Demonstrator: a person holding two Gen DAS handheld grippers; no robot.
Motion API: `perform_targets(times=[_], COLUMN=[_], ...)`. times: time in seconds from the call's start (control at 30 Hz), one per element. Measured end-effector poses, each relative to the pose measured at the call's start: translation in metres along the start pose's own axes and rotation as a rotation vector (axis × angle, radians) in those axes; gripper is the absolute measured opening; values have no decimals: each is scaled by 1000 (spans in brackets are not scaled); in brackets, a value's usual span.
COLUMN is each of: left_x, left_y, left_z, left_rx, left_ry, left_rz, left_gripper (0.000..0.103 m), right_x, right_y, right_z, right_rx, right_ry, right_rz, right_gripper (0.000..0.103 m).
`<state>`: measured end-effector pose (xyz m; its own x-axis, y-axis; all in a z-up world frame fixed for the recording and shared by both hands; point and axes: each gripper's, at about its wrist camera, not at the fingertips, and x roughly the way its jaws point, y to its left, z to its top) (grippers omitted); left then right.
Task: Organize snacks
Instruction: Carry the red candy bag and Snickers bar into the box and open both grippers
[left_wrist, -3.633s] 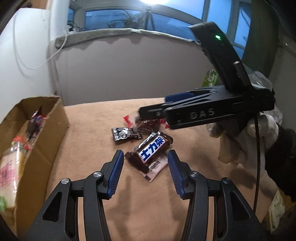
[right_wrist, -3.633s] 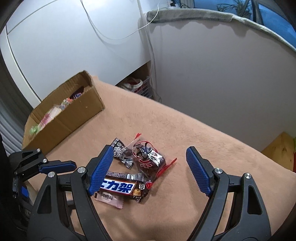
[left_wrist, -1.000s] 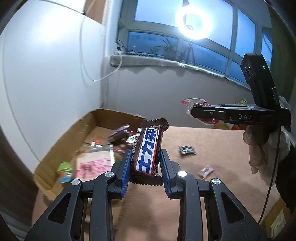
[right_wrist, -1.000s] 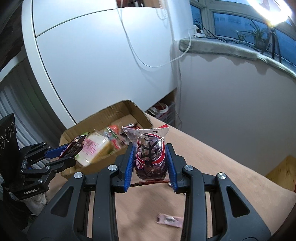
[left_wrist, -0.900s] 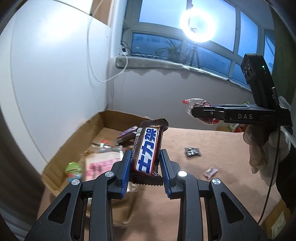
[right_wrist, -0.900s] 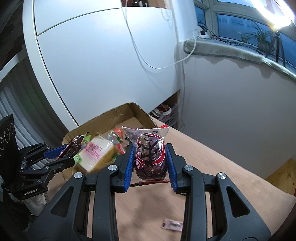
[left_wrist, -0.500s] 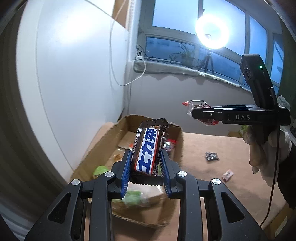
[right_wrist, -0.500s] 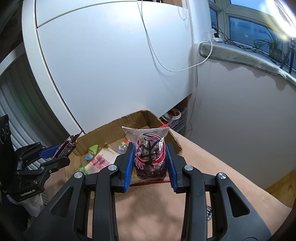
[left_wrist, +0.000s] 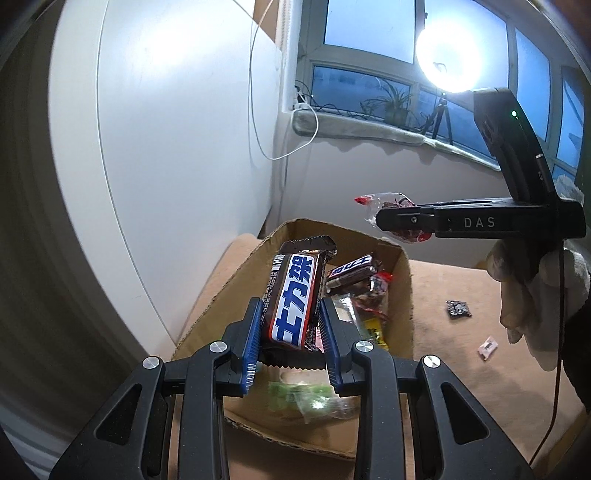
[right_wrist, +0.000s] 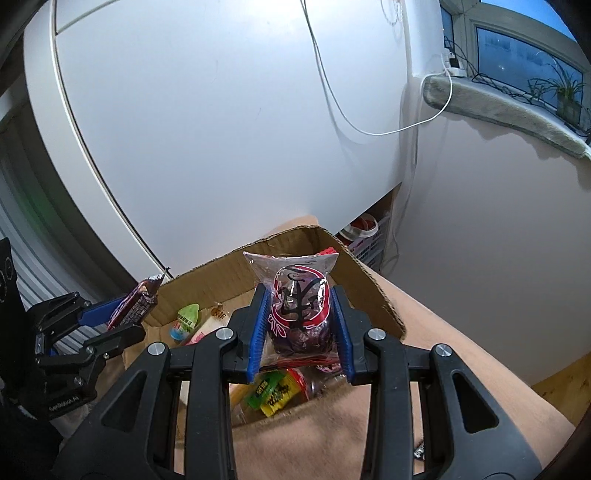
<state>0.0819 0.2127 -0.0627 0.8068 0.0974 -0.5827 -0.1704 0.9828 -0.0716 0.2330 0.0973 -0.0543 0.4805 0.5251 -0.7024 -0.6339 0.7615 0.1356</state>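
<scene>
My left gripper (left_wrist: 291, 332) is shut on a brown, blue and white chocolate bar (left_wrist: 293, 299), held upright above the open cardboard box (left_wrist: 404, 295). My right gripper (right_wrist: 301, 325) is shut on a clear red-printed snack packet (right_wrist: 297, 306), also over the box (right_wrist: 369, 288). Each gripper shows in the other's view: the right one (left_wrist: 391, 219) with its packet (left_wrist: 384, 201), the left one (right_wrist: 110, 317) with the bar (right_wrist: 138, 299). The box holds several snacks, among them another chocolate bar (left_wrist: 352, 271) and a green packet (right_wrist: 188, 314).
A small black packet (left_wrist: 458, 308) and a small pink packet (left_wrist: 487, 347) lie on the tan surface (left_wrist: 461, 369) right of the box. A white wall (right_wrist: 221, 129) with a hanging cable stands behind the box. A window sill (left_wrist: 369, 125) with plants is at the back.
Both grippers picked up their snacks from the tan surface and carried them left. They have come closer to the box and now hang over it.
</scene>
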Motion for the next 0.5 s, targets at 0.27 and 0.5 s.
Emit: perform_targets(times=[0.27,0.5], left_x=[10,20], left_y=[4,1], left_z=[-3,-4], left_rx=[1,-1], left_ry=[20,41], left_rz=[22,35], left_gripper=[29,29], right_x=[24,34], right_y=[3,1], right_z=[6,5], right_rx=[8,19], right_ry=[33,54], right_rz=[11,22], right_gripper=[34,34])
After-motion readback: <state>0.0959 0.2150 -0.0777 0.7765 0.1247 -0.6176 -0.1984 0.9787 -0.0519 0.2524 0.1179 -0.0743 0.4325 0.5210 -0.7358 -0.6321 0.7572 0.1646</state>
